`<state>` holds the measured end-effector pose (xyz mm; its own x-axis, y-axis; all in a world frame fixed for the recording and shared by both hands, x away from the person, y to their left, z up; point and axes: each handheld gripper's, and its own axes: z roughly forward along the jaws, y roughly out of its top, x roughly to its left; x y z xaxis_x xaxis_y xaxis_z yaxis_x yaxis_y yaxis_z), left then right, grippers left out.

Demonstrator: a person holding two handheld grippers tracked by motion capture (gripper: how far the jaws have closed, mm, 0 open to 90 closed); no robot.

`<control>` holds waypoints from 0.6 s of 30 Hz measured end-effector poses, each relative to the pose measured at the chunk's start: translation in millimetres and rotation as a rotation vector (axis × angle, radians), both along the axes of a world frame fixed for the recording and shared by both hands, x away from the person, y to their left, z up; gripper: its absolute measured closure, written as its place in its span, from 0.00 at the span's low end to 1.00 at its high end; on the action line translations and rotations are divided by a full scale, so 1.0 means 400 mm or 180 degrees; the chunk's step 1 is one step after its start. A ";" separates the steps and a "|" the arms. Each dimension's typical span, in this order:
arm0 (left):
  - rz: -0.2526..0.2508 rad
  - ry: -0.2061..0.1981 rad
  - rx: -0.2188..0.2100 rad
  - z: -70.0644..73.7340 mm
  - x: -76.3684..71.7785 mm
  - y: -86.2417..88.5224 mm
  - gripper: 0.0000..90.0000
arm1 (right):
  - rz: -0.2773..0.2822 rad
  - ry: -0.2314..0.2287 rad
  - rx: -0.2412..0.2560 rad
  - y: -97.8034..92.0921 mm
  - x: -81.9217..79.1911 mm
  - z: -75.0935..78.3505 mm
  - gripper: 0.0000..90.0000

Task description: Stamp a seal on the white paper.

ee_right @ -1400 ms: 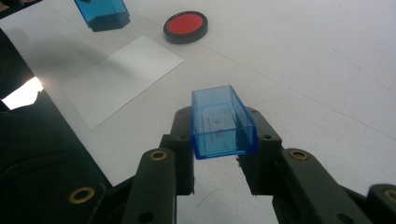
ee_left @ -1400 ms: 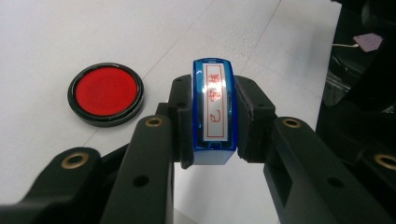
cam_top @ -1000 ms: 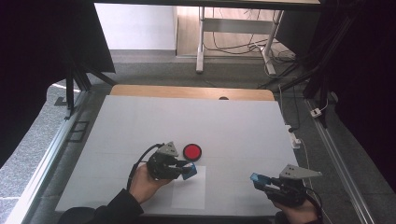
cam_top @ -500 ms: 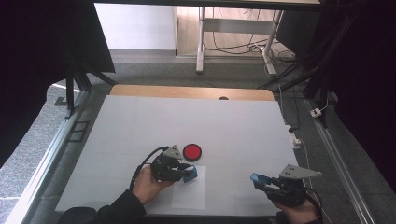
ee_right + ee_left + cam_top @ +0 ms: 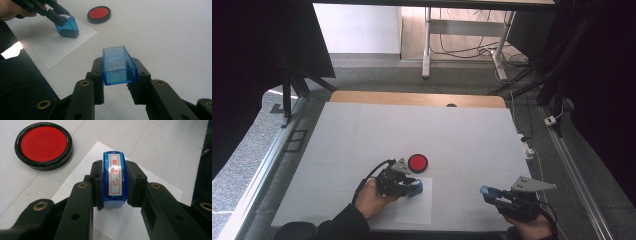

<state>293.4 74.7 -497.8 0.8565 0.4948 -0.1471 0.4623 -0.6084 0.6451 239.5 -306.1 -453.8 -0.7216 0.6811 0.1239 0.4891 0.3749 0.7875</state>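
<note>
Two grippers (image 5: 113, 182) (image 5: 120, 72), blue stamp (image 5: 114, 178), blue cap (image 5: 119, 65) clamped

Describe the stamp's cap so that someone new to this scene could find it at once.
Start at the white table and go to its near right corner. There the right gripper clamps a clear blue rectangular plastic cap. It is hollow and open-ended, unlike the labelled blue stamp opposite.

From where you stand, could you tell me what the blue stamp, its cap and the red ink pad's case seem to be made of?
Stamp: clear blue plastic, glossy, judging by light glinting on its edges and the label showing under its top.
Cap: the same see-through blue plastic; the table shows through its walls.
Ink pad: black case, probably shiny plastic, given its bright rim highlights; the red pad inside looks matte.
</note>
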 end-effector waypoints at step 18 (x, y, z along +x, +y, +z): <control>-0.0026 -0.0240 0.0240 0.002 -0.032 -0.019 0.79 | 0.0011 -0.0003 -0.0009 0.001 0.000 0.000 0.76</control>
